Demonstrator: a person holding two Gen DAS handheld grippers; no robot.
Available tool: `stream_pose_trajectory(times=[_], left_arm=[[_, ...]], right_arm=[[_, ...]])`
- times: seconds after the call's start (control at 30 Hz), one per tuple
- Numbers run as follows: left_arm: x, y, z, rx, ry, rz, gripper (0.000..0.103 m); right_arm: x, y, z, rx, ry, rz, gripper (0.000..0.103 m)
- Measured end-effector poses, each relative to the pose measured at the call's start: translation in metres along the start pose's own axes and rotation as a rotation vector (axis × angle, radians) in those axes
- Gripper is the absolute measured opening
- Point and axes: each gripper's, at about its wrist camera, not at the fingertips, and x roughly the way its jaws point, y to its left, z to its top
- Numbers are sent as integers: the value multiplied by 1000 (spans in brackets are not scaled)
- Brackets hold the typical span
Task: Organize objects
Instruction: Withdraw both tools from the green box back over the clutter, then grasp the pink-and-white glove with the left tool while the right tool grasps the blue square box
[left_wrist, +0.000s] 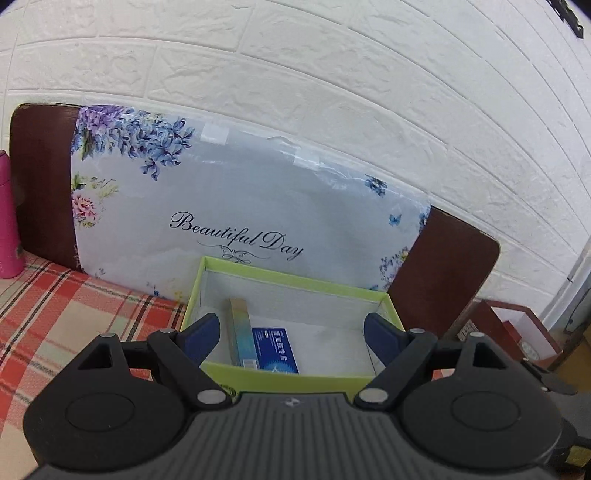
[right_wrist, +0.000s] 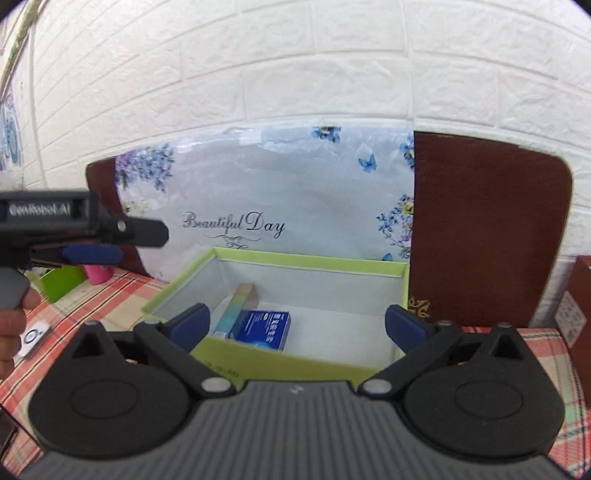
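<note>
Both grippers are parked right in front of the green box (left_wrist: 295, 378), which sits on the plaid tablecloth (left_wrist: 74, 314). The left gripper (left_wrist: 291, 334) has its blue pads spread wide with nothing between them, and the right gripper (right_wrist: 297, 328) is just as wide, nothing pinched either.

Just past the fingertips, down inside the box, there's a blue carton (left_wrist: 275, 349) lying flat near the front wall, and a long slim pastel box (left_wrist: 242, 332) right beside it on its left, touching or nearly so. From the right wrist view the same pair sits ahead and slightly left of centre.

Behind the green box a flowery "Beautiful Day" board (left_wrist: 240, 206) leans on the white brick wall (left_wrist: 332, 74). Far off to the left of the left gripper is a pink bottle (left_wrist: 9, 221).
</note>
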Motion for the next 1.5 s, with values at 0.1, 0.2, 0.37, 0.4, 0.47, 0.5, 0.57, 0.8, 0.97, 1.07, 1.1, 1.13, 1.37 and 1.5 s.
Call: stream_pose_trajectory(times=[0.1, 0.2, 0.37, 0.4, 0.47, 0.5, 0.57, 0.8, 0.97, 1.07, 1.1, 1.13, 1.37, 1.5], left_arm=[[-31, -8, -16, 29, -7, -37, 88], [-58, -11, -31, 50, -17, -67, 89], [-88, 1, -61, 55, -28, -57, 89], [-91, 5, -69, 49, -26, -49, 89], [-94, 14, -85, 26, -10, -25, 89], [-94, 19, -93, 15, 2, -15, 89], [-92, 27, -109, 2, 28, 0, 89], [-75, 45, -145, -6, 97, 43, 89], [-60, 50, -150, -4, 109, 75, 89], [-51, 53, -148, -11, 113, 101, 89], [-47, 53, -147, -12, 112, 104, 89], [-44, 54, -147, -12, 110, 106, 89], [-19, 54, -142, -16, 126, 107, 89], [-13, 58, -141, -18, 126, 107, 80]], right_arm=[[-34, 7, -2, -15, -1, 20, 103], [-67, 13, -8, -34, -2, 53, 103], [-114, 15, -27, -69, 12, 84, 103], [-121, 16, -34, -75, 16, 79, 103], [-128, 16, -48, -84, 26, 70, 103], [-129, 16, -56, -85, 34, 66, 103], [-128, 16, -73, -74, 52, 66, 103], [-99, 22, -126, -7, 121, 124, 103], [-70, 30, -144, 59, 168, 114, 103], [-61, 37, -142, 48, 144, 87, 103], [-58, 40, -141, 35, 137, 79, 103], [-55, 43, -140, 24, 132, 73, 102], [-44, 72, -135, -64, 94, 126, 98], [-28, 92, -136, -159, 92, 119, 94]])
